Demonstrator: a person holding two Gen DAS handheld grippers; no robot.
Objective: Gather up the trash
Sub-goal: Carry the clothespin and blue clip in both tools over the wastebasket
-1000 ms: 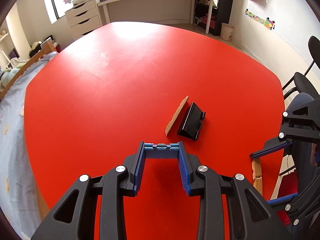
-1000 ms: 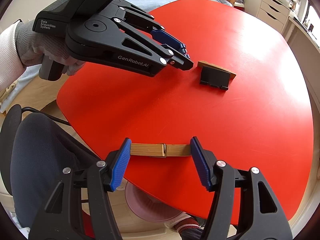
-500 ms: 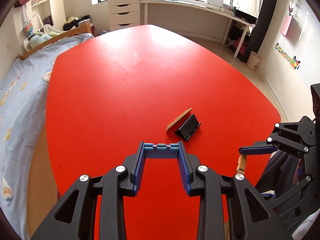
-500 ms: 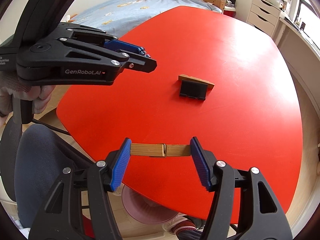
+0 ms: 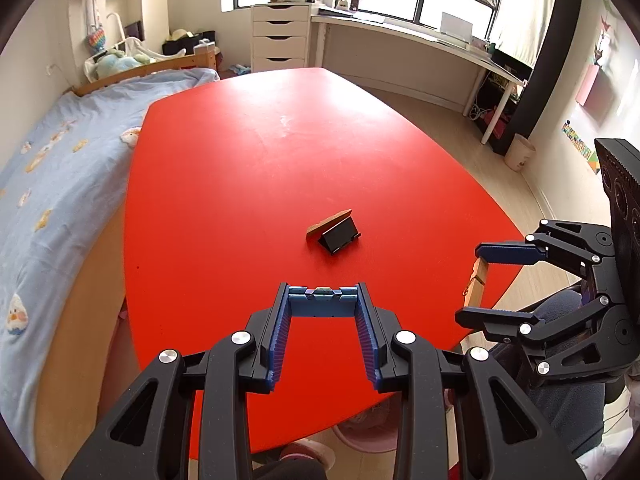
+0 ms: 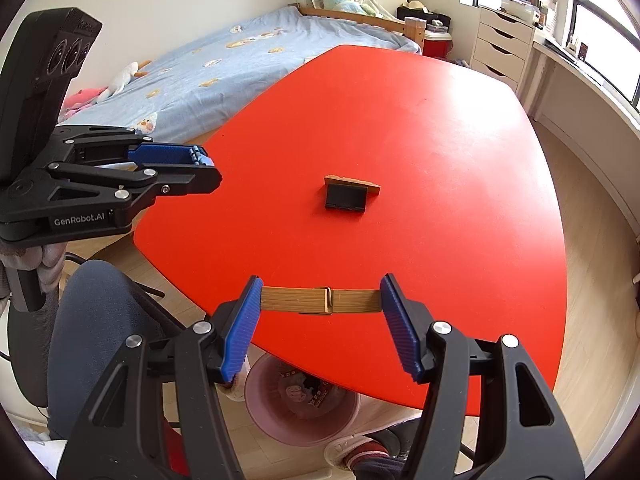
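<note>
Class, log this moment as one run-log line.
left gripper: grips small blue hinged piece | right gripper: grips wooden clothespin | pink bin: below table edge

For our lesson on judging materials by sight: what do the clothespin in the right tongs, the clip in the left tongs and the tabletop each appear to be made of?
Clothespin: pale wood, matt, with visible grain lines and a small metal spring at its middle.
Clip: probably plastic, uniformly blue with moulded edges; too small to be certain.
Tabletop: smooth red surface, likely laminate or painted board, with soft window glare and faint scuffs.
</note>
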